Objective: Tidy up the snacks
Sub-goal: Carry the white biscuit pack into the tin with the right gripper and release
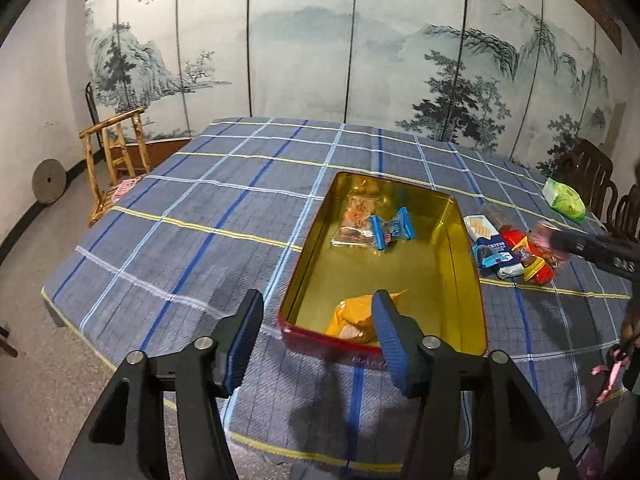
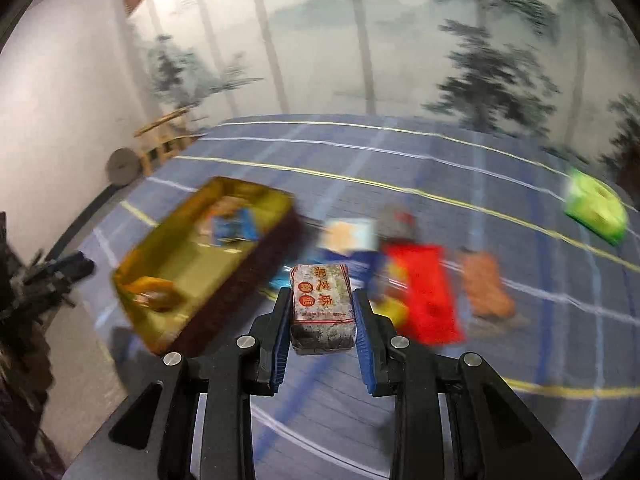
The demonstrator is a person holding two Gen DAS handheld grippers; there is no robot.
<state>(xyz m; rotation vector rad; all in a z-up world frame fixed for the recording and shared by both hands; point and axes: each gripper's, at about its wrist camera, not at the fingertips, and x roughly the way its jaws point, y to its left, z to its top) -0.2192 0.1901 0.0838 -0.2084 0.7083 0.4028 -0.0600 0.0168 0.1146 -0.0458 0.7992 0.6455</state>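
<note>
A gold tin (image 1: 460, 264) with a red outside sits on the checked cloth. It holds an orange packet (image 1: 352, 316) at its near end and a clear packet (image 1: 356, 220) and a blue-wrapped sweet (image 1: 394, 230) at the far end. My left gripper (image 1: 318, 296) hovers open over the tin's near left corner with nothing between its fingers. My right gripper (image 2: 322, 293) is shut on a grey sesame snack bar (image 2: 322, 308) and held above the cloth, right of the tin (image 2: 192, 256). In the left wrist view the right gripper (image 1: 554, 240) comes in blurred from the right.
Loose snacks lie right of the tin: a white and blue packet (image 1: 490, 244), a red packet (image 2: 428, 292), an orange-brown packet (image 2: 486, 284) and a green packet (image 2: 596, 210) farther back. A bamboo chair (image 1: 116, 160) stands at the table's left, dark chairs (image 1: 592, 172) at the right.
</note>
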